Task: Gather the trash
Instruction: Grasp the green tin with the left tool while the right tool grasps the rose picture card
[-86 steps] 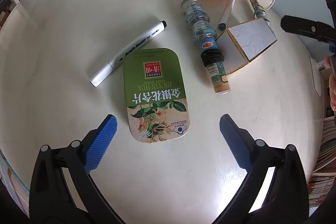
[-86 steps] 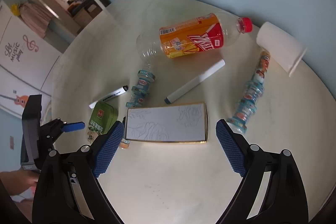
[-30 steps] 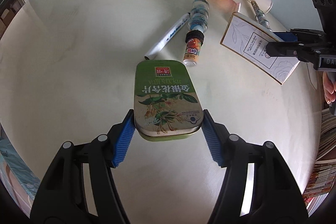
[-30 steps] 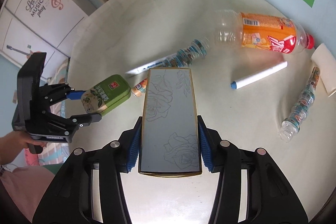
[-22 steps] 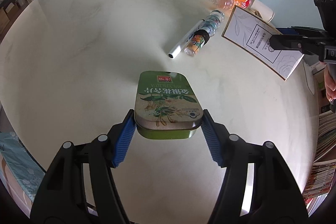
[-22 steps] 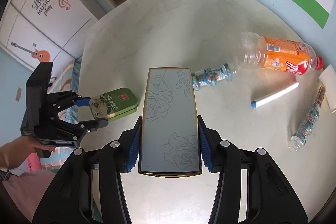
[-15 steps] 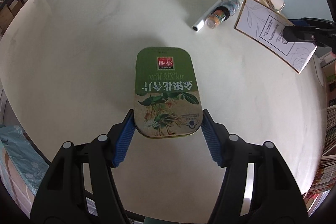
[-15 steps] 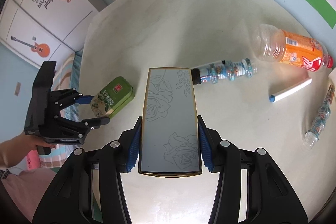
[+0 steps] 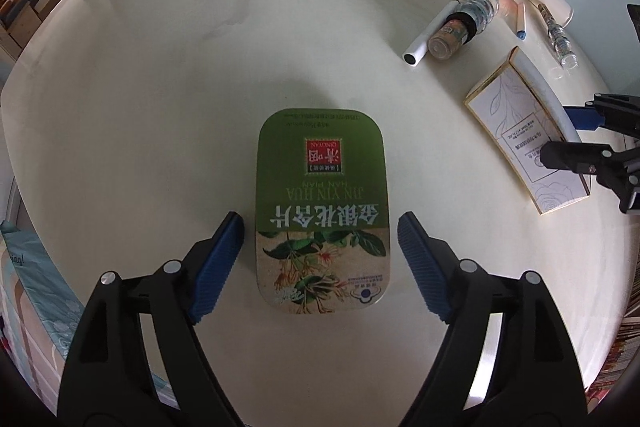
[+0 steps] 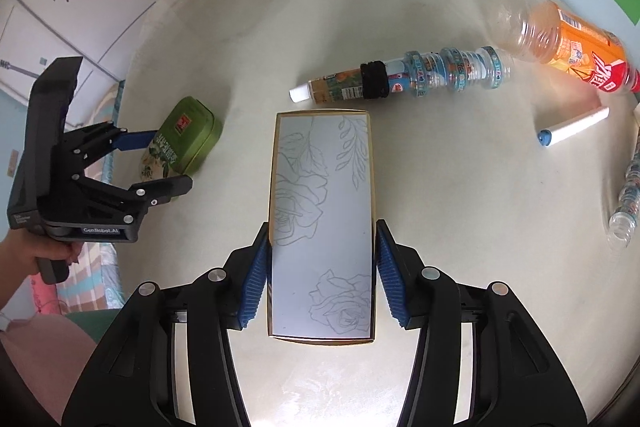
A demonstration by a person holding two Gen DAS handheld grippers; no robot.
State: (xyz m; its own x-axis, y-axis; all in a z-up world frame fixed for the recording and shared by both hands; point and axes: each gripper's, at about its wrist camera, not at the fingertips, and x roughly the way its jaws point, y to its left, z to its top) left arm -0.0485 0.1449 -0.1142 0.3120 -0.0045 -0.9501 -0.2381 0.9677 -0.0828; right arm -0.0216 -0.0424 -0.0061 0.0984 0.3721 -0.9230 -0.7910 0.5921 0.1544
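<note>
Round cream-coloured table [image 9: 168,115]: bore every item listed.

Clear plastic drink bottle with orange label and red cap [image 10: 568,43]: lay on its side at the far edge, cap towards the right in the right wrist view; held no visible liquid.

Flat white rectangular carton with gold edging and line-drawn roses [image 10: 324,223]: long axis ran straight away from the right gripper [image 10: 322,281], far end towards the bottles. Blue pads stood at both long edges, jaws just opening, the left pad against the carton and the right one at or barely off it. Whether the carton rested on the table could not be told.

Green rounded-rectangle tin with floral lid [image 9: 322,215]: lay flat on the table, lid shut, long axis pointing away from the left gripper [image 9: 320,247], print upside down to that camera. Jaws opening, both pads clear of the tin's sides; contents unseen.

Ribbed clear bottle with blue pattern [image 10: 452,71]: on its side, in line with a small orange-labelled tube [image 10: 332,91]; a black band ringed them where they met.

White marker with blue end [image 10: 572,127]: beside the orange bottle.
</note>
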